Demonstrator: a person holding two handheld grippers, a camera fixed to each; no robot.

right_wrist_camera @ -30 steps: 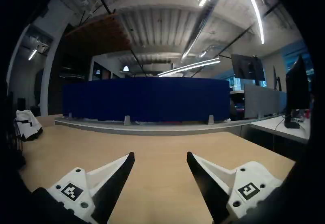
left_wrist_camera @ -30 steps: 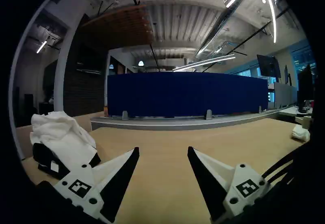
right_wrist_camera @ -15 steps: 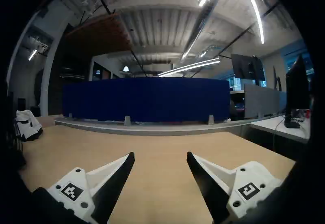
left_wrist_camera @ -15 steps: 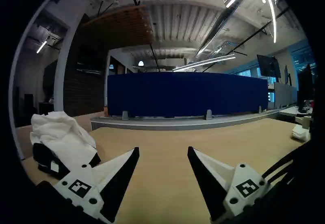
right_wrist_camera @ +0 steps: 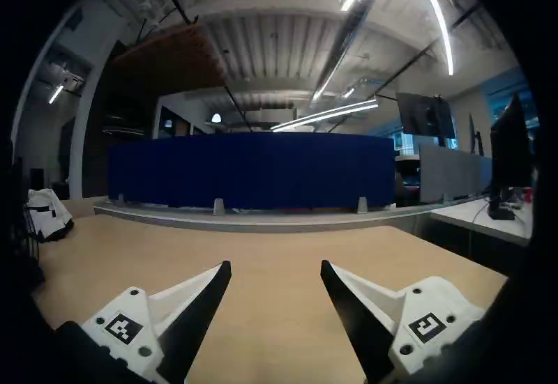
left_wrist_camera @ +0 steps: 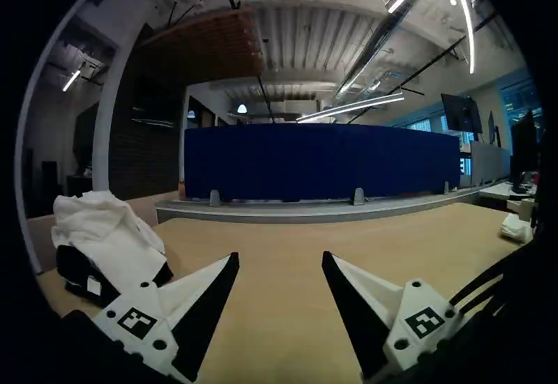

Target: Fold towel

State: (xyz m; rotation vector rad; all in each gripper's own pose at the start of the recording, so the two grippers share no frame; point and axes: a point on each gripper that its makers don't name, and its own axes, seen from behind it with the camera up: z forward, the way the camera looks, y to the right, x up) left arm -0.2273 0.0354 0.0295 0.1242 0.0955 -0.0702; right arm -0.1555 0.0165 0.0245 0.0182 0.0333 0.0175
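A crumpled white towel (left_wrist_camera: 104, 231) lies heaped over a black object (left_wrist_camera: 78, 272) at the left of the wooden table (left_wrist_camera: 293, 244), just left of my left gripper's left finger. My left gripper (left_wrist_camera: 280, 255) hovers low over the tabletop, open, with nothing between its fingers. My right gripper (right_wrist_camera: 275, 264) is also open and empty over bare wood. In the right gripper view the same white heap (right_wrist_camera: 46, 214) sits far off at the table's left edge.
A blue partition (left_wrist_camera: 314, 161) on a grey rail closes the table's far side. A small white bundle (left_wrist_camera: 516, 227) rests at the right edge, with black cables (left_wrist_camera: 488, 279) nearby. A monitor (right_wrist_camera: 508, 161) stands on the neighbouring desk to the right.
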